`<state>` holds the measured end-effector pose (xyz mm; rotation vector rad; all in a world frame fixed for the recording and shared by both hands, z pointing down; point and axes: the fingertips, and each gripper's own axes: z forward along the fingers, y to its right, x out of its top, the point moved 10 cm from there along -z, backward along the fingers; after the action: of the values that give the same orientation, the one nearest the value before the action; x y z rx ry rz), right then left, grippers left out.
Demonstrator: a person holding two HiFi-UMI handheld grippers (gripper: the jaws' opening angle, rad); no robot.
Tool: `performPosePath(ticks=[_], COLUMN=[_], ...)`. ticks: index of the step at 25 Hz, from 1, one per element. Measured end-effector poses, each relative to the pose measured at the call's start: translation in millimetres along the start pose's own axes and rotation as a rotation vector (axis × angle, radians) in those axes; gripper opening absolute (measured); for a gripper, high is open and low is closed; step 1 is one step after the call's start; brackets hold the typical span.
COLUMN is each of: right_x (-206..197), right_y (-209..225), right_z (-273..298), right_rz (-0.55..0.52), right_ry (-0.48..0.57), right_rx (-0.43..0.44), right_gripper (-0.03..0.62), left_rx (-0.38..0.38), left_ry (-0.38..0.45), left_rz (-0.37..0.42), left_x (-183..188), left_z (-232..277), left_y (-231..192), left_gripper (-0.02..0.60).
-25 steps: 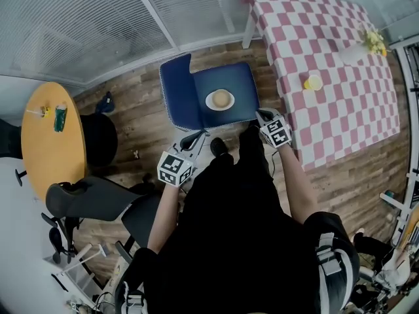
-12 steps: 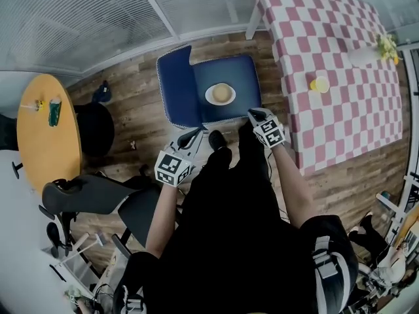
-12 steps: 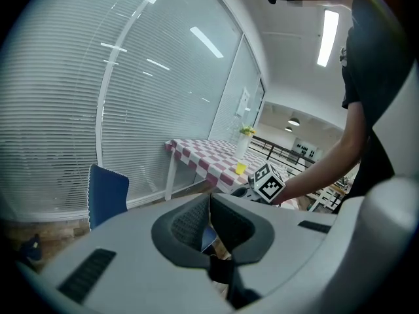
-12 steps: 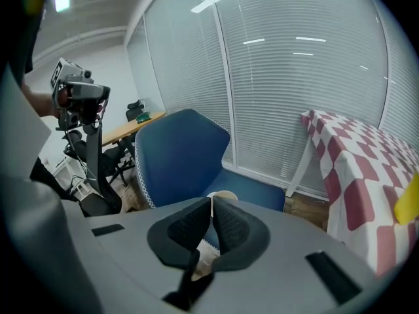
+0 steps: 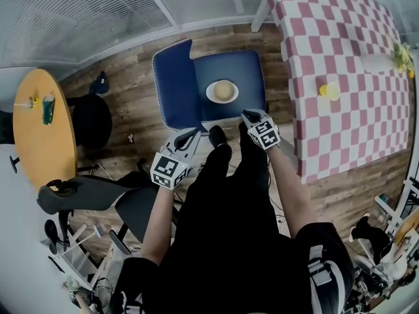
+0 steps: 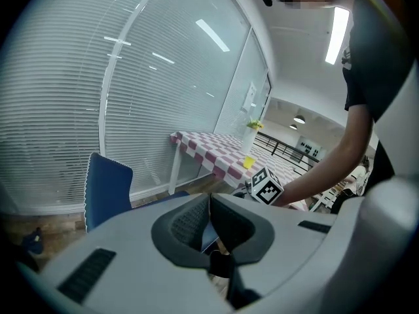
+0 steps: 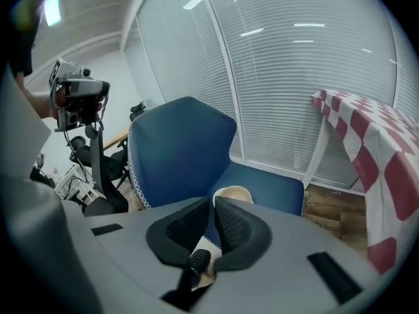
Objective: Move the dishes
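The left tongs (image 6: 209,205) hang lowest and nearest, at 7 o'clock from the dish, pads pressed together with nothing between them. The right tongs (image 7: 214,205) are also closed to a hairline and empty. They point steeply down just short of the chair's (image 5: 177,84) front edge, at 5 o'clock from the dish. A shoe (image 5: 218,136) sits between the two.

The dish (image 5: 222,91) lies in the middle of the blue seat, at 12 o'clock from the person. It is a pale plate with a tan round thing on it, touched by neither tongs. Beyond it, at 2 o'clock, stands the checked desk (image 5: 340,51) with a yellow cup (image 5: 329,91), probably where the dish should go.

The pickup has not begun, I judge. The main risk is reaching the rim with the pads closed, which would shove the plate across the cushion rather than grip it. A one-sided pinch on a thin rim could tip the plate, and the tan thing might roll off. The padded seat gives way, so pressing down may bury the rim. Carrying toward 2 o'clock, the desk's edge could catch the plate.
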<state>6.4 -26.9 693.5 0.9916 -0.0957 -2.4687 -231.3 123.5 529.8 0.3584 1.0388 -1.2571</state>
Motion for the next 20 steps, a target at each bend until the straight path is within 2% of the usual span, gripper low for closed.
performPosePath(ticks=[3, 8, 14, 16, 20], right_x=[-4, -11, -27, -34, -44], right_y=[7, 24, 39, 45, 63], right_z=[18, 49, 76, 88, 115], right_rz=[-0.004, -0.069, -0.023, 0.017, 0.176], right_ry=[-0.018, -0.034, -0.090, -0.111, -0.110], right_rx=[0.008, 0.009, 0.047, 0.061, 0.071], right_gripper=[0.044, 0.058, 0.064, 0.064, 0.067], left_rx=[0.008, 0.019, 0.031, 0.037, 0.057], left_ry=[-0.009, 0.002, -0.009, -0.008, -0.014], left_rz=[-0.012, -0.051, -0.110, -0.122, -0.145], left_x=[-5, -14, -31, -35, -42], left_z=[12, 37, 59, 64, 74], left_y=[-9, -23, -32, -35, -45], left_gripper=[0.026, 0.026, 0.026, 0.026, 0.026])
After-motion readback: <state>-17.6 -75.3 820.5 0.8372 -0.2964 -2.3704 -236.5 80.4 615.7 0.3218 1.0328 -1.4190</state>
